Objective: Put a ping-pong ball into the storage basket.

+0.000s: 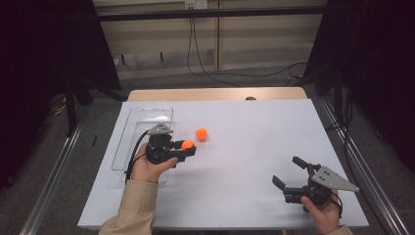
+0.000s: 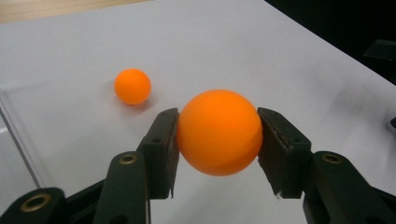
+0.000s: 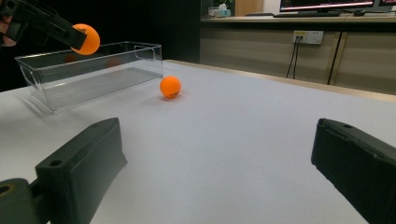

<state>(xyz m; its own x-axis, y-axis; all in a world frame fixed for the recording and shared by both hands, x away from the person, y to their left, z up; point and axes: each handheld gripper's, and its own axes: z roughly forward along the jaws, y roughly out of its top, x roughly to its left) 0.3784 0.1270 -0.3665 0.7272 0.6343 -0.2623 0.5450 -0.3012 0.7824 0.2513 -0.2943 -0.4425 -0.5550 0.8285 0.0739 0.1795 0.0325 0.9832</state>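
white table [image 1: 244, 147] carries everything: left gripper [image 2: 218, 135] clamps an orange ball [image 2: 218, 132] above it, second ball [image 1: 201, 134] just beyond, clear bin [image 1: 142, 122] alongside. right gripper [image 1: 289, 172] gapes wide, empty; its view reveals the bin's depth.

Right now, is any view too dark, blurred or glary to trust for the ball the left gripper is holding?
Left gripper view: the held orange ball is sharp and evenly lit, with a soft shadow under the second ball. High view: dark surround, bright white table, left gripper small but readable. Right gripper view: near jaws soft, clear bin shows faint orange reflections.
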